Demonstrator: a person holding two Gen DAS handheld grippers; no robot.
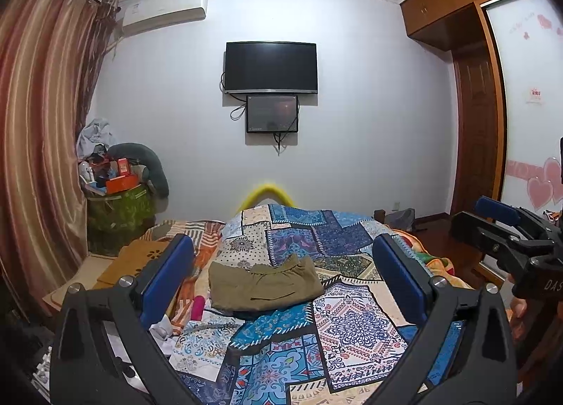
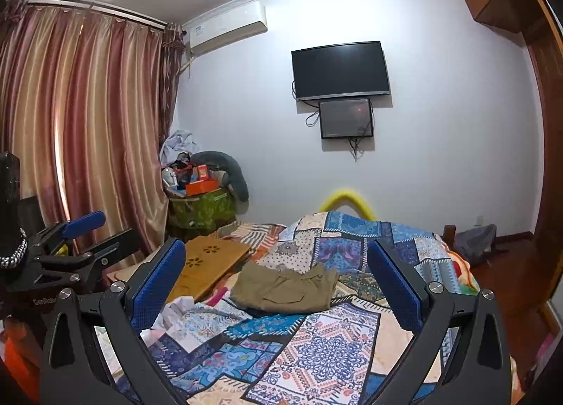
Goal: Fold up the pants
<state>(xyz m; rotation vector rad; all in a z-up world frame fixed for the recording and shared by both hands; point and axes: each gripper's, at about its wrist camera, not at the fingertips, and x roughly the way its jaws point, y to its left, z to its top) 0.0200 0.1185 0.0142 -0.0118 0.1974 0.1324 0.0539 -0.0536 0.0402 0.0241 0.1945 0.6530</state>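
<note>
My left tongs (image 1: 283,276) spread wide, empty, touching nothing. My right tongs (image 2: 276,280) equally wide, empty. Olive pants (image 1: 264,285) folded into compact bundle mid-bed on patchwork bedspread (image 1: 355,327), beyond both tongs. Pants' underside hidden. Bedspread free around bundle; wooden board (image 2: 207,260) at bed's left edge.

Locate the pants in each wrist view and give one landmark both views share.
Left wrist: the pants lie folded on the quilt, just left of centre, between the open left gripper fingers.
Right wrist: the pants lie at centre, between the open right gripper fingers, right of the wooden board.
Shared landmark: the wall TV, above the pants in both.
</note>
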